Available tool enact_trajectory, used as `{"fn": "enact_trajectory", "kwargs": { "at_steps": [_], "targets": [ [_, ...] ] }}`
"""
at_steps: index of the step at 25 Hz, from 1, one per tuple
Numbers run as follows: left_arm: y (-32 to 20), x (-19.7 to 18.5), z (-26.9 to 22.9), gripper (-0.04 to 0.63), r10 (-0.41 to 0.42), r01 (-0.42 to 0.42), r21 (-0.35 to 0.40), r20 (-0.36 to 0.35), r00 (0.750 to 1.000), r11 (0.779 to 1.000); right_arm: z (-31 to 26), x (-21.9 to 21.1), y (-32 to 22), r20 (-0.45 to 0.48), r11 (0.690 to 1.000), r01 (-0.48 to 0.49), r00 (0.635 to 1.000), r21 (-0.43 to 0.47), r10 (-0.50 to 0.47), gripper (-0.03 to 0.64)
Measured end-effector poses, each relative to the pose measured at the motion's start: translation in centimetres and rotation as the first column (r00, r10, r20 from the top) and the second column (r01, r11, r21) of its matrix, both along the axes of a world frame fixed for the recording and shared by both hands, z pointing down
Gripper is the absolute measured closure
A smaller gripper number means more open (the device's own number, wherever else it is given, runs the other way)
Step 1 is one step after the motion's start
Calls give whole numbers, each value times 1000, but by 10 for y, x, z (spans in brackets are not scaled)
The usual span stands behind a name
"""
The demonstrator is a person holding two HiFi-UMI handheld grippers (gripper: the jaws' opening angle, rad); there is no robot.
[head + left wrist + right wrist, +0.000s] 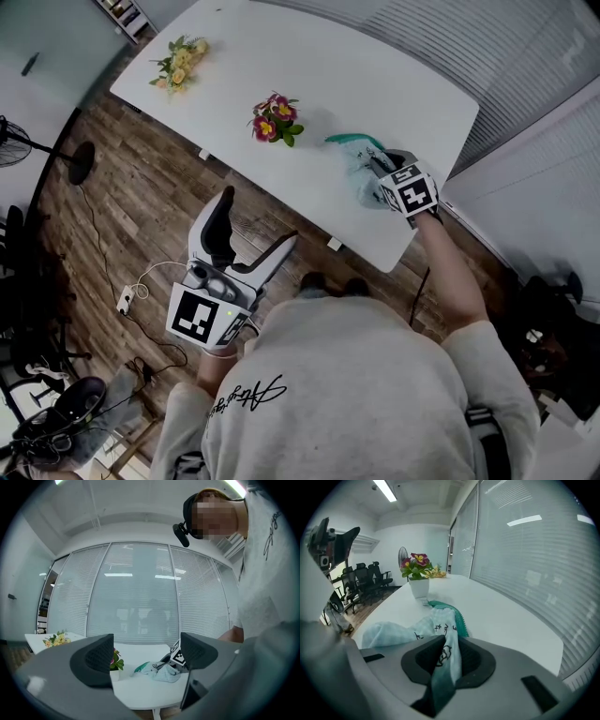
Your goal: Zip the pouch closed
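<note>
Nearest the person, off the table's near edge, the left gripper (255,220) has its jaws wide apart with nothing between them. To the right, the right gripper (377,167) pinches a fold of the pale green pouch (356,161), which lies near the white table's (281,56) right end. The potted flowers (274,119) stand farther left.

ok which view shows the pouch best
The right gripper view: the pouch fills the foreground, pinched in the right gripper, green edge visible. The head view shows it small, partly behind that gripper's marker cube; the left gripper view shows it far off.
</note>
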State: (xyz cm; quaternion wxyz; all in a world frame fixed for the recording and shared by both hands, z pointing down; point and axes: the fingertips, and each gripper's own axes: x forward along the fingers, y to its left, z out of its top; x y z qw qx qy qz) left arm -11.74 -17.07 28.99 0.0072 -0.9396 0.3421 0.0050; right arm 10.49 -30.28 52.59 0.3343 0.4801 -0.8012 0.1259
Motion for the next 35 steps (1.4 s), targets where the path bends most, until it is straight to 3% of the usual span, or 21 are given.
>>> {"fn": "enact_trajectory", "kwargs": {
  "at_steps": [5, 12, 19, 25, 35],
  "targets": [
    [-2, 4, -1, 166, 4, -4, 6, 4, 1000, 1000, -5, 5, -1, 40, 999, -27, 999, 27, 25, 587],
    [-5, 10, -6, 166, 6, -6, 12, 16, 1000, 1000, -21, 13, 2, 208, 994, -79, 976, 79, 61, 597],
    [-6, 22, -7, 164, 21, -21, 18, 38, 999, 1000, -39, 21, 6, 423, 983, -150, 902, 108, 92, 600],
    [-7, 32, -8, 165, 33, -34, 16, 55, 998, 999, -71, 21, 11, 574, 970, -181, 817, 164, 55, 600],
    [-13, 51, -12, 166, 58, -61, 32, 93, 994, 998, -142, 0, 41, 681, 954, -118, 725, 277, -108, 600]
  ]
}}
